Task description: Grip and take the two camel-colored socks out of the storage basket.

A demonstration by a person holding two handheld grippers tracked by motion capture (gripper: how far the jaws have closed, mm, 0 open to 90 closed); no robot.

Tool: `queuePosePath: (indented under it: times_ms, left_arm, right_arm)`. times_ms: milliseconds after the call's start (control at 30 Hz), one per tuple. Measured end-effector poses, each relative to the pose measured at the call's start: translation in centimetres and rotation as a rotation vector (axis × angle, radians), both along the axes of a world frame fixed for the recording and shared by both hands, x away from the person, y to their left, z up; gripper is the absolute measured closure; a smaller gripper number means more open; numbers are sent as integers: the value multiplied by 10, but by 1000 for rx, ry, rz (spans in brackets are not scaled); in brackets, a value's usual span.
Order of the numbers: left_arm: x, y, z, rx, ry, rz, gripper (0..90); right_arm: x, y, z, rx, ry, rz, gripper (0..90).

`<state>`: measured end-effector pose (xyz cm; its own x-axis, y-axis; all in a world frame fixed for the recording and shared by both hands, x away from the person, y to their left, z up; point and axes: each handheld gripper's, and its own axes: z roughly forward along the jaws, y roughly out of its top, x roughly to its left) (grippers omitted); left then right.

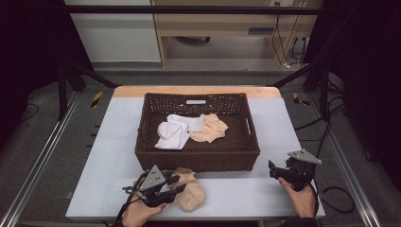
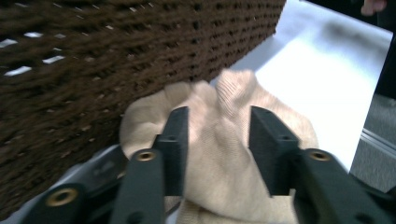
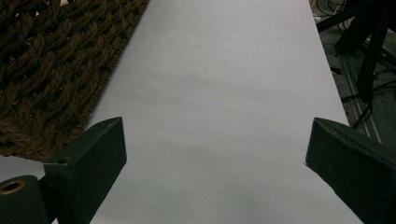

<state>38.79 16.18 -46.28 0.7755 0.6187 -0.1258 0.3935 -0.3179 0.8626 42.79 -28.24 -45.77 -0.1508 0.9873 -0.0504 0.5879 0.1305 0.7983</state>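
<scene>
A beige sock [image 1: 193, 192] lies bunched on the white table just in front of the brown wicker basket [image 1: 196, 160]. My left gripper [image 1: 176, 185] is over its left side. In the left gripper view the jaws of that gripper [image 2: 218, 135] stand on either side of a raised fold of the sock [image 2: 224, 93] and pinch it, with the basket wall [image 2: 116, 56] close behind. My right gripper [image 1: 273, 169] hovers at the table's front right, open, with nothing between its fingers [image 3: 215, 144]; the basket corner [image 3: 42, 70] is at its left.
Inside the basket lie white socks [image 1: 175, 130] and another beige sock [image 1: 211, 127]. The white table top [image 1: 111, 142] has bare surface on both sides of the basket. Metal frame rails and cables run along the floor around the table.
</scene>
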Motion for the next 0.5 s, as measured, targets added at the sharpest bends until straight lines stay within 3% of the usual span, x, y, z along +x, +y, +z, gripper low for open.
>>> queuePosePath:
  times_ms: [67, 233, 500]
  left_arm:
    - [0, 3, 1, -13, -4, 14, 493]
    - [-2, 24, 7, -37, -24, 78, 445]
    - [-4, 61, -1, 7, -20, 193, 418]
  right_arm:
    - [0, 0, 0, 2, -1, -3, 53]
    - [-1, -2, 0, 0, -5, -6, 53]
    - [-1, -4, 1, 10, -9, -16, 52]
